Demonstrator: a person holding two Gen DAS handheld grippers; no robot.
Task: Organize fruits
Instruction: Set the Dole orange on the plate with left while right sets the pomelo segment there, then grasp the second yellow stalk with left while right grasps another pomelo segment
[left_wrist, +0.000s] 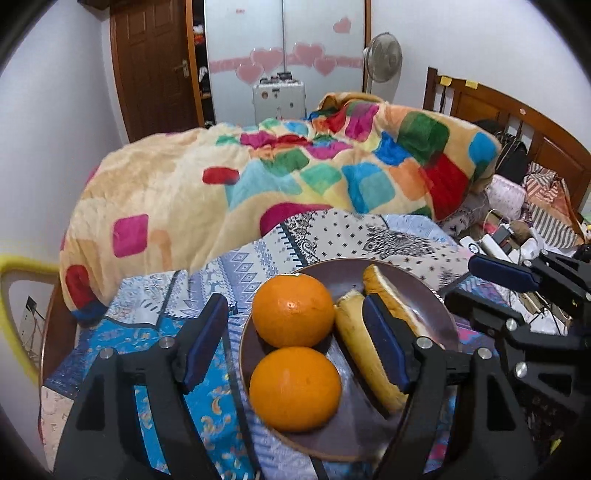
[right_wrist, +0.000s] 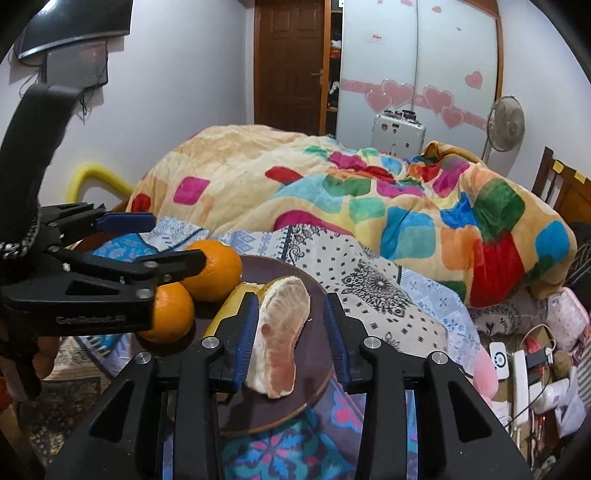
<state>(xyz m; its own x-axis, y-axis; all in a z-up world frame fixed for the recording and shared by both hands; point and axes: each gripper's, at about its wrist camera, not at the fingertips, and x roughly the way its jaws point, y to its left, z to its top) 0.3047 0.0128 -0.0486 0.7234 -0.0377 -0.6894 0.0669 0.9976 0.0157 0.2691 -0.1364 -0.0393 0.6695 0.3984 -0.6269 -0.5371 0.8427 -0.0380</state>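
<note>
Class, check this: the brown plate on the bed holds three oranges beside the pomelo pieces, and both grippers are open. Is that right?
Not quite. The plate holds two oranges, not three, as the left wrist view shows. The pomelo pieces lie beside them, and the left gripper and right gripper are open.

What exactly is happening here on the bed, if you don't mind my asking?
A person is sorting fruit on a brown plate that sits on the bed. The left hand-held gripper is open, its fingers on either side of two oranges on the plate. The right hand-held gripper is open too, with its fingers around a peeled pomelo wedge on the same plate; its left pad sits right against the wedge. Neither gripper has closed on anything yet.
</note>
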